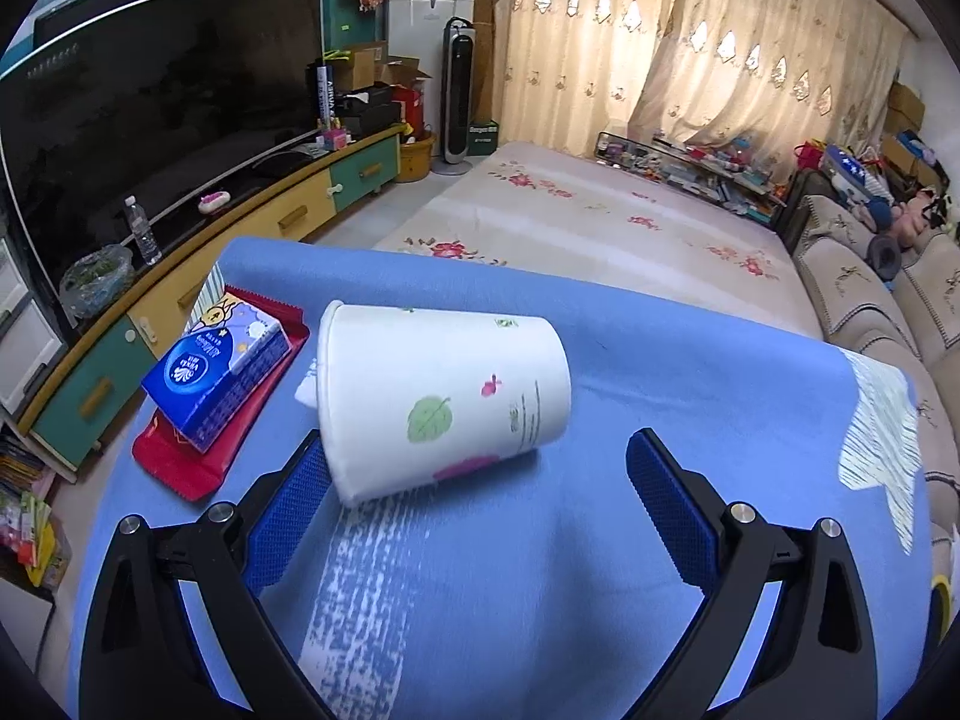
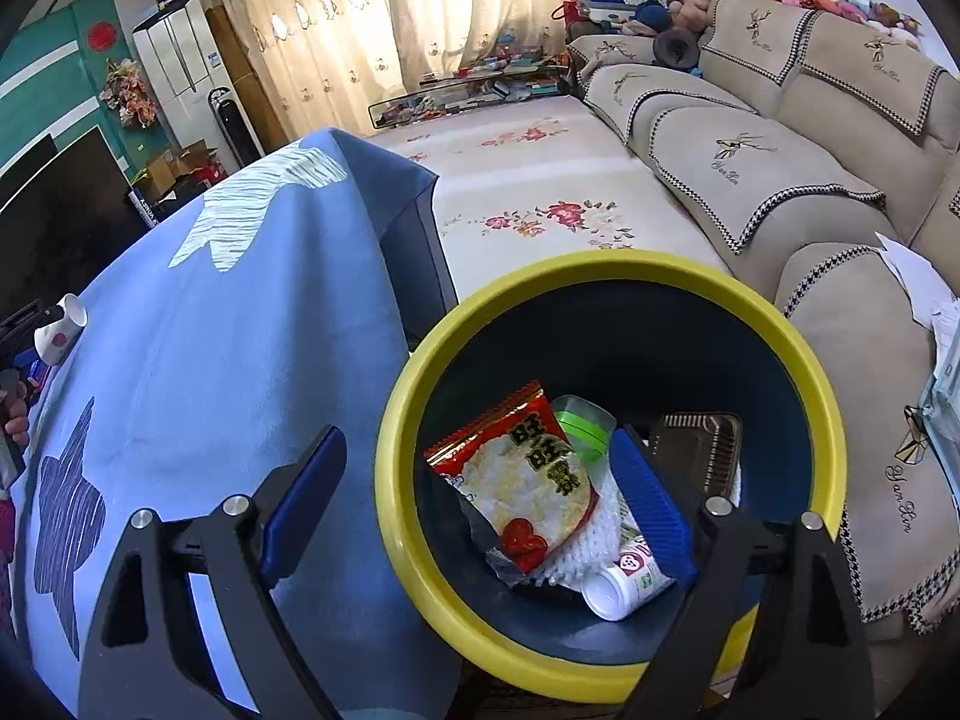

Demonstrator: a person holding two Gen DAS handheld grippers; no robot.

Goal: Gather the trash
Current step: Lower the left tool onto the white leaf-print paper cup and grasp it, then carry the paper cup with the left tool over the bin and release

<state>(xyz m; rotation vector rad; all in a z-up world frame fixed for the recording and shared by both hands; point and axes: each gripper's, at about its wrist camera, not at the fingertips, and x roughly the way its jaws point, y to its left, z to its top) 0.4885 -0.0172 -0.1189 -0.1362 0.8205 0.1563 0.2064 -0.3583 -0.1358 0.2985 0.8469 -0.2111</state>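
Note:
A white paper cup [image 1: 444, 402] with leaf and flower prints lies on its side on the blue tablecloth [image 1: 660, 372]. My left gripper [image 1: 477, 444] is open around it. The cup's rim is right by the left finger [image 1: 294, 492], and the right finger stands well apart. In the right wrist view the same cup [image 2: 60, 327] shows small at the far left. My right gripper [image 2: 477, 438] hangs open and empty over the yellow-rimmed bin [image 2: 408, 396]. The bin holds a red snack wrapper [image 2: 522, 480], a green-capped container [image 2: 579, 426], a white bottle [image 2: 624, 585] and a brown tray [image 2: 702, 444].
A blue tissue pack [image 1: 222, 378] rests on a flat red packet [image 1: 180, 468] at the table's left edge. The bin stands on the floor beside the table's right end. A sofa [image 2: 750, 180] lies beyond it, a floral mat [image 1: 570, 222] ahead, and a TV cabinet [image 1: 240, 222] to the left.

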